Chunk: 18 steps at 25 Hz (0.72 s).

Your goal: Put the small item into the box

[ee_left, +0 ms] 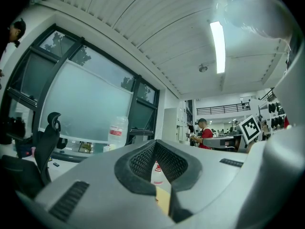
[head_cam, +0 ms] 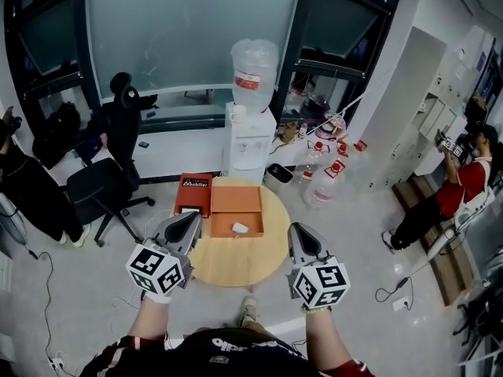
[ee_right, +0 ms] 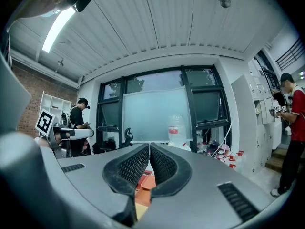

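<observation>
On the round wooden table (head_cam: 236,269) in the head view, an open orange box (head_cam: 236,200) is being shown with a small white item (head_cam: 240,227) lying inside it, near its front wall; what kind of item it is cannot be made out at this size. A red box (head_cam: 193,193) is lying just beside the orange one, on its left. The left gripper (head_cam: 191,217) and the right gripper (head_cam: 297,229) are being held level at the table's near edge, one on either side of the orange box and apart from it.

In the left gripper view, the jaws are being kept tip to tip with nothing between them.

In the right gripper view, the jaws are being kept closed to a sliver, empty, with the orange box lying beyond them.

The placing is being judged as done, since the item is already lying in the box. For the next move, only keeping both grippers clear of the box is being called for.
</observation>
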Tool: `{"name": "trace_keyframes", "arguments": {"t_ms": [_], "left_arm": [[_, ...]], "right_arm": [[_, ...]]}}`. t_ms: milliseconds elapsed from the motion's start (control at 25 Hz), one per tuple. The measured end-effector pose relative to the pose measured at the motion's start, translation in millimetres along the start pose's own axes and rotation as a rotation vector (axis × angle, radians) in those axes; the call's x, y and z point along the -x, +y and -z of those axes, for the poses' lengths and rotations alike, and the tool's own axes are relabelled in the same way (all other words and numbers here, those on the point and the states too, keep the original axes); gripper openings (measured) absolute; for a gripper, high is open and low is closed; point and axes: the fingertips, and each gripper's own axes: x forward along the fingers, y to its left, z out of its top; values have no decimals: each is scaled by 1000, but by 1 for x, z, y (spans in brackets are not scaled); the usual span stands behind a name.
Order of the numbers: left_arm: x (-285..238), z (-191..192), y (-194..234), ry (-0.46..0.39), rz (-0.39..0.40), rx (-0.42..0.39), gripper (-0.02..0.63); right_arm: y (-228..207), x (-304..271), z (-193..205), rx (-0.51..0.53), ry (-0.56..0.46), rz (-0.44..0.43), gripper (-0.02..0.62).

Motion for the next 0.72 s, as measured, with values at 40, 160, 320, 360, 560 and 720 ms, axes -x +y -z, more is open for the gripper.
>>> {"name": "trace_keyframes", "arguments": {"t_ms": [40,160,320,360,560,720], "left_arm": [[0,-1,0,0,1,0,16],[-1,0,0,1,1,3,15],[-2,1,1,3,2,4,16],[-2,1,1,3,2,5,16],[-3,1,-1,6,4,5,16],[-3,2,-3,6,3,4,17]], "right_arm": [[0,0,-1,-1,-1,1,37],[-2,0,-2,-1,-3,5,35],[-2,-1,-1,0,-2,6,32],[-2,-2,-1,-1,-1,5,32],[-1,0,-2,-4,0,3,31],[-3,1,-1,-5,-1,0,31]]}}
